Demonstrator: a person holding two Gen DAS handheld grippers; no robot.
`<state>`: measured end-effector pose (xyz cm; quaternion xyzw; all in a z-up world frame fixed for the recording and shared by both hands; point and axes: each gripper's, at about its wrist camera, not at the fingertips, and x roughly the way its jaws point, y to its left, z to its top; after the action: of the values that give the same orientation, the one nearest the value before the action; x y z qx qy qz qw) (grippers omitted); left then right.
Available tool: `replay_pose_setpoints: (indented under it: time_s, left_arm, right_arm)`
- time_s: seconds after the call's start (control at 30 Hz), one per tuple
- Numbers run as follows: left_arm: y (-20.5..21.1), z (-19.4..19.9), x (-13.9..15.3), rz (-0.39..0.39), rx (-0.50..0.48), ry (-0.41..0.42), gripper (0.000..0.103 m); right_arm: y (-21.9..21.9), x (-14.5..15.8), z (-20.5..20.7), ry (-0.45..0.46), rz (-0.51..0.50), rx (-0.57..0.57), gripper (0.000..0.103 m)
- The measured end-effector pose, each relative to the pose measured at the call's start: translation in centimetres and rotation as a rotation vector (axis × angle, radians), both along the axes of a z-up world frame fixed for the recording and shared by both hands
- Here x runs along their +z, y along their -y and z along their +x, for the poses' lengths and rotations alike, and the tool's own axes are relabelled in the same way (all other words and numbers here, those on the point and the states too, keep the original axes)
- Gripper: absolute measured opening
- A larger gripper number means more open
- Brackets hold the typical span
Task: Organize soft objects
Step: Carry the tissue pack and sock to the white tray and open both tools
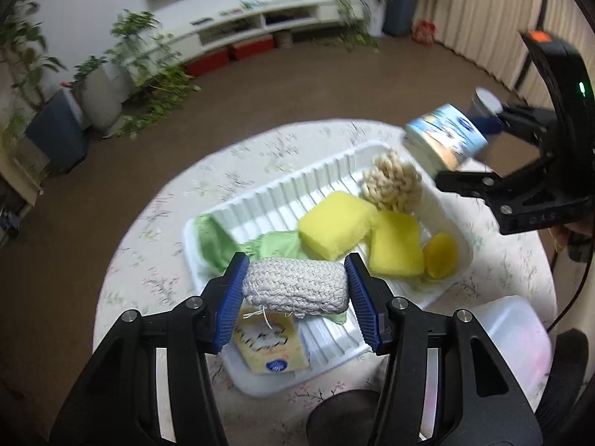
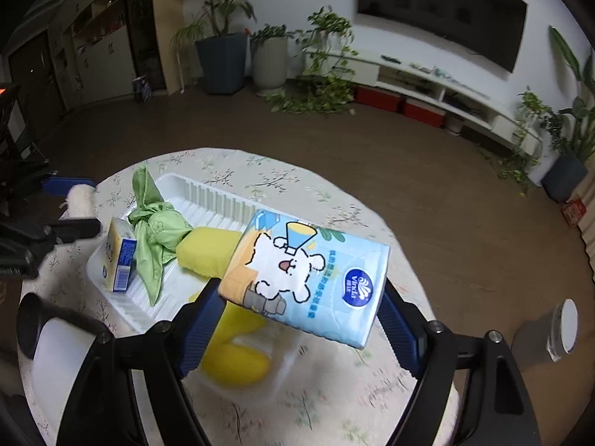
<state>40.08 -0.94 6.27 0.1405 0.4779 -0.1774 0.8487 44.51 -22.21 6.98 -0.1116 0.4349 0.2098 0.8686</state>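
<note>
My left gripper (image 1: 295, 290) is shut on a grey knitted scrubber (image 1: 295, 288), held above the near end of a white ribbed tray (image 1: 297, 186). In the tray lie a green cloth (image 1: 219, 241), two yellow sponges (image 1: 336, 225), a small yellow round piece (image 1: 440, 254), a beige knotted scrubber (image 1: 390, 182) and a small yellow box (image 1: 267, 349). My right gripper (image 2: 297, 312) is shut on a light blue tissue pack (image 2: 308, 275), held above the tray's right end; it also shows in the left wrist view (image 1: 444, 141).
The tray sits on a round table with a floral cloth (image 1: 167, 260). A translucent plastic lid or box (image 1: 513, 338) lies at the table's near right. A grey cup (image 2: 550, 334) stands beside the table. Potted plants and a TV shelf line the far wall.
</note>
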Motion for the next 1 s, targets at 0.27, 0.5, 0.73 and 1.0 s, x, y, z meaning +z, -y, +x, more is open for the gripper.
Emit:
replay_pose_setpoints:
  time_s: [0.27, 0.5, 0.73, 1.0]
  left_arm:
    - [2.4, 2.5, -3.0, 0.087, -0.082, -0.069, 0.051]
    - [2.9, 3.9, -5.4, 0.158, -0.102, -0.118, 0.051]
    - [2.8, 4.6, -5.9, 0.160, -0.082, -0.128, 0.052]
    - [3.2, 4.1, -6.3, 0.206, -0.088, -0.100, 0.078]
  right_arm:
    - [-3.0, -2.8, 2.2, -0.048, -0.028, 0.087, 0.082]
    - [-5.3, -4.6, 3.6, -0.071, -0.111, 0.146, 0.082]
    - [-6.0, -5.8, 4.2, -0.084, -0.141, 0.184, 0.083]
    - [-6.5, -6.0, 3.8, -0.064, -0.162, 0.197, 0.084]
